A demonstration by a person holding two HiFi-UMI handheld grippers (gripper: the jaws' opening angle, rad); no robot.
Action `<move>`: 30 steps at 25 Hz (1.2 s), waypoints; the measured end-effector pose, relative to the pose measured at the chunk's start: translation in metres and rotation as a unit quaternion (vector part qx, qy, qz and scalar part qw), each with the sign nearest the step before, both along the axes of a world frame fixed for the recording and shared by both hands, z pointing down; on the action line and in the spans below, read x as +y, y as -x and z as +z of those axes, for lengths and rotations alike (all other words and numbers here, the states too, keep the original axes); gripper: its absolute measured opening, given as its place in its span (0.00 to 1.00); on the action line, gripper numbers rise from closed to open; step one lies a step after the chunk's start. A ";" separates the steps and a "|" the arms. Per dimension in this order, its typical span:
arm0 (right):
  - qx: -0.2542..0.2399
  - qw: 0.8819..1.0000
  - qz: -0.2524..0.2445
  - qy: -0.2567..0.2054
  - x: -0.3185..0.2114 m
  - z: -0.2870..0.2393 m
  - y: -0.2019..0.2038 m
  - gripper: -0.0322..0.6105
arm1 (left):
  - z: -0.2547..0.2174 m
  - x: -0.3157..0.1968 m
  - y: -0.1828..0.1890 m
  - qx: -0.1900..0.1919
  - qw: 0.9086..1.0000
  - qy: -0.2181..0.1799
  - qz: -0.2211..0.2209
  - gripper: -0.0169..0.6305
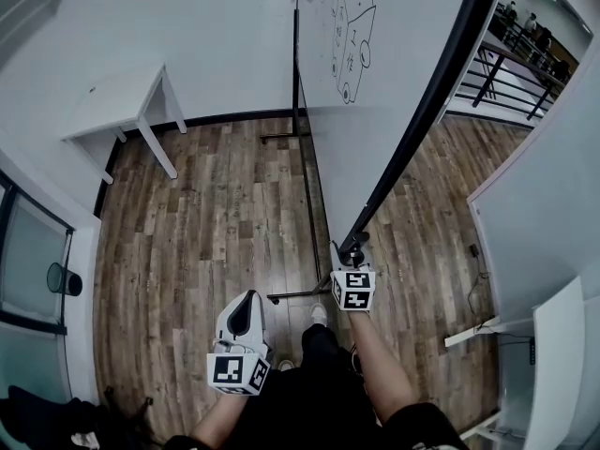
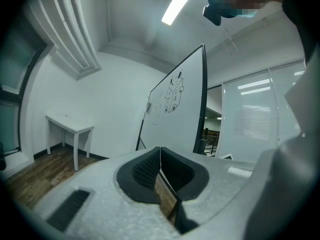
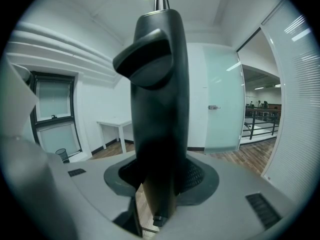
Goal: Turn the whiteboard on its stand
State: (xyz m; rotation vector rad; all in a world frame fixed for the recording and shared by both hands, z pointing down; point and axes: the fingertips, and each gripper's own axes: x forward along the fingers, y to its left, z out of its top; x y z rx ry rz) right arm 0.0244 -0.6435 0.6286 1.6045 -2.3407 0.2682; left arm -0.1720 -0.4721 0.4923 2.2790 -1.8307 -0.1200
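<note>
The whiteboard (image 1: 394,54), a smooth white sheet with a line drawing on it, sits on its thin black tube stand (image 1: 306,186) over the wood-plank floor (image 1: 206,223). The right gripper (image 1: 352,259) pinches the board's glossy black frame (image 3: 160,84) by a rounded corner cap (ribbed pads on either side). The left gripper (image 1: 242,319) hangs apart from the board, jaws pressed together on nothing. A plain white table (image 1: 122,101) stands by the wall.
</note>
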 end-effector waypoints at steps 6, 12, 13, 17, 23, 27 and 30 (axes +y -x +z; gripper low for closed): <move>-0.009 1.000 -0.004 -0.007 0.014 -0.004 0.000 0.31 | -0.004 0.033 0.007 -0.001 1.000 0.000 0.021 0.05; -0.016 1.000 -0.002 -0.019 0.014 -0.003 -0.001 0.31 | -0.003 0.057 0.009 -0.011 0.999 -0.006 0.038 0.05; -0.017 1.000 -0.001 -0.022 0.014 -0.003 -0.001 0.31 | -0.004 0.059 0.010 -0.013 0.999 -0.007 0.040 0.05; -0.020 0.999 -0.003 -0.033 0.014 -0.004 -0.002 0.31 | -0.009 0.066 0.010 -0.010 0.999 -0.011 0.034 0.05; -0.020 0.999 -0.004 -0.026 0.016 -0.002 -0.002 0.31 | -0.015 0.082 0.009 -0.012 1.000 -0.017 0.021 0.05; -0.018 1.000 -0.005 -0.018 0.020 -0.003 -0.002 0.31 | -0.021 0.098 0.003 -0.019 1.000 -0.019 0.015 0.05; -0.016 1.000 -0.006 -0.017 0.027 -0.005 -0.002 0.31 | -0.025 0.114 0.000 -0.021 1.000 -0.018 0.004 0.05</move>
